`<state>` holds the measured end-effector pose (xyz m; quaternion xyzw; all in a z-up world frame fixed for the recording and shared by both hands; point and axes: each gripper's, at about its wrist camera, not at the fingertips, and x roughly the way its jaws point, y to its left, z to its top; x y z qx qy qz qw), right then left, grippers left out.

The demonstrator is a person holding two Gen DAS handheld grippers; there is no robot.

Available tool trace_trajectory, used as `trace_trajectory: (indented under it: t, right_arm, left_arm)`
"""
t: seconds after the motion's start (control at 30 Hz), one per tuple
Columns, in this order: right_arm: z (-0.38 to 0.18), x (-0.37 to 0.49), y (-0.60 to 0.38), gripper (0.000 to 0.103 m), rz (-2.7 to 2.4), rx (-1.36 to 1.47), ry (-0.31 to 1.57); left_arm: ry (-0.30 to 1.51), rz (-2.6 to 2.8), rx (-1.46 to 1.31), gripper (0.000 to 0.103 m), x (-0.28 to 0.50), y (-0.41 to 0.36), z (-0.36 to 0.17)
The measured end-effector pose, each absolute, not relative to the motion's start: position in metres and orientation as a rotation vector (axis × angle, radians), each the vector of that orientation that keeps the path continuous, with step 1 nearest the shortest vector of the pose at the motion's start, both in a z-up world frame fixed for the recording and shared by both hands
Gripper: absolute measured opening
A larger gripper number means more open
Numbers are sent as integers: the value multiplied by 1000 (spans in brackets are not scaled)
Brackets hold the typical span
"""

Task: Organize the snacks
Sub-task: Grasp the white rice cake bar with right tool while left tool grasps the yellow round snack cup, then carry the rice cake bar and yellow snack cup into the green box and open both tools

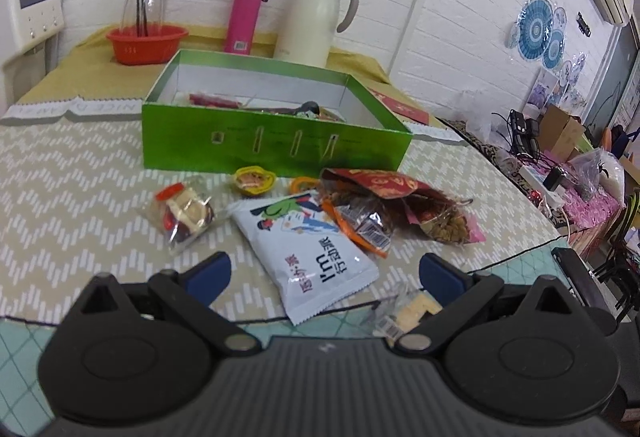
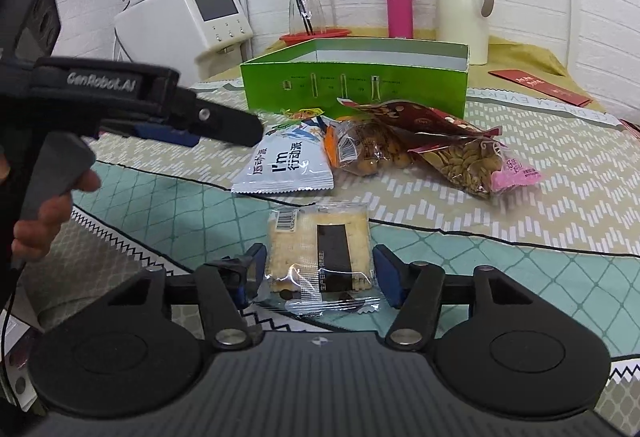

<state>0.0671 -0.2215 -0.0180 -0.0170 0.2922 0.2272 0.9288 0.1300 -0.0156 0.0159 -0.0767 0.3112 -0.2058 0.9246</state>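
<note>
A clear-wrapped cracker packet (image 2: 320, 249) lies on the mat between the fingers of my right gripper (image 2: 320, 267); the pads stand close beside its edges, open. My left gripper (image 1: 324, 277) hangs open over a white snack packet (image 1: 316, 245), touching nothing; in the right wrist view it (image 2: 240, 129) reaches in from the left. Beyond lie an orange-edged nut packet (image 1: 360, 221), a red bag (image 1: 384, 183), a pink-edged seed packet (image 2: 472, 165), a small candy packet (image 1: 182, 215) and a yellow jelly cup (image 1: 254, 179). The green box (image 1: 276, 145) behind them holds a few snacks.
Along the back wall stand a red basin (image 1: 146, 43) with a glass carafe, a pink flask (image 1: 244, 17) and a cream jug (image 1: 316, 21). A water dispenser (image 2: 180, 17) is at the left, a red envelope (image 2: 540, 85) at the right. A person's hand (image 2: 44, 213) holds the left gripper's handle.
</note>
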Motion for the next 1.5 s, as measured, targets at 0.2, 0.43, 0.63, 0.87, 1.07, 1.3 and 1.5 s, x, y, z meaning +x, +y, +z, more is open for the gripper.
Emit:
trace_trajectory:
  t: [0.2, 0.43, 0.63, 0.87, 1.07, 1.3, 1.5]
  right_arm:
    - [-19, 65, -221, 103, 464, -23, 591]
    - [-20, 62, -220, 103, 455, -35, 579]
    - [-20, 64, -220, 103, 455, -34, 579]
    - [-20, 66, -219, 103, 451, -40, 576]
    - [-21, 65, -216, 101, 440, -67, 567]
    - [-19, 66, -216, 96, 436, -72, 572]
    - [-4, 57, -211, 96, 463, -78, 524]
  left_arm:
    - [586, -398, -116, 99, 174, -15, 28]
    - [671, -403, -85, 73, 247, -14, 15]
    - [780, -398, -94, 58, 271, -14, -9]
    - [768, -373, -51, 38, 270, -13, -10]
    - [759, -361, -57, 37, 271, -13, -10]
    - [728, -376, -108, 34, 259, -8, 1]
    - [661, -434, -120, 34, 231, -6, 29]
